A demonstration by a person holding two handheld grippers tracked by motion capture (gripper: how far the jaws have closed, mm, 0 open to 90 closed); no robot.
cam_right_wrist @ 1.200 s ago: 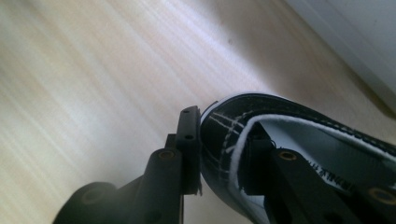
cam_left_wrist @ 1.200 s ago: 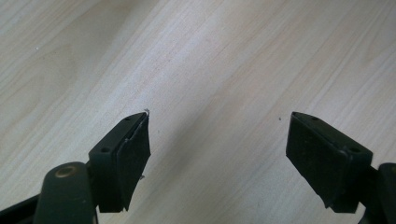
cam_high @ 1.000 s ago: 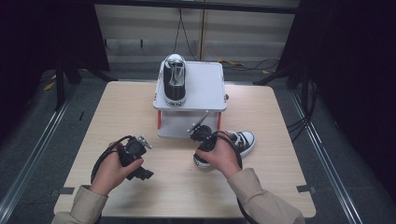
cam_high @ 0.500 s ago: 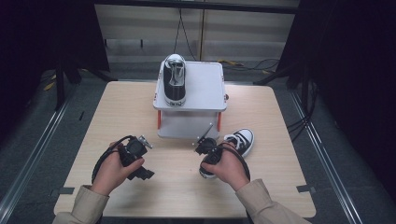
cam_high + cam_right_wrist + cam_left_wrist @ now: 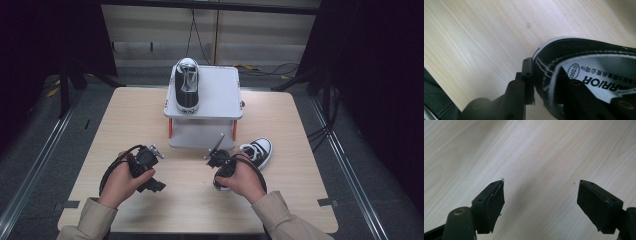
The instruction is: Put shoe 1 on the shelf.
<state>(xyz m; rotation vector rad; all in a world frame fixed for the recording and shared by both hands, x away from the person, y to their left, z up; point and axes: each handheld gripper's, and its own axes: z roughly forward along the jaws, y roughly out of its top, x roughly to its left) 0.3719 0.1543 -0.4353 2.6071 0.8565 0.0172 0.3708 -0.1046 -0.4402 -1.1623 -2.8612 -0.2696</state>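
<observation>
Now clamped on the heel collar of the black sneaker [image 5: 584, 75] on the tabletop [image 5: 300, 125]: right gripper [image 5: 544, 82], one jaw outside, one inside. Left gripper [image 5: 540, 202] spread wide over bare wood.

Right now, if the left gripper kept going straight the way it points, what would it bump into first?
Probably the bare table. The left gripper is open with nothing between the jaws, just wood ahead.

Tabletop [image 5: 300, 130]: pale matt wood grain. Near shoe [image 5: 584, 57]: black canvas, white rubber rim. Tongs' pads [image 5: 495, 202]: matt black.
</observation>
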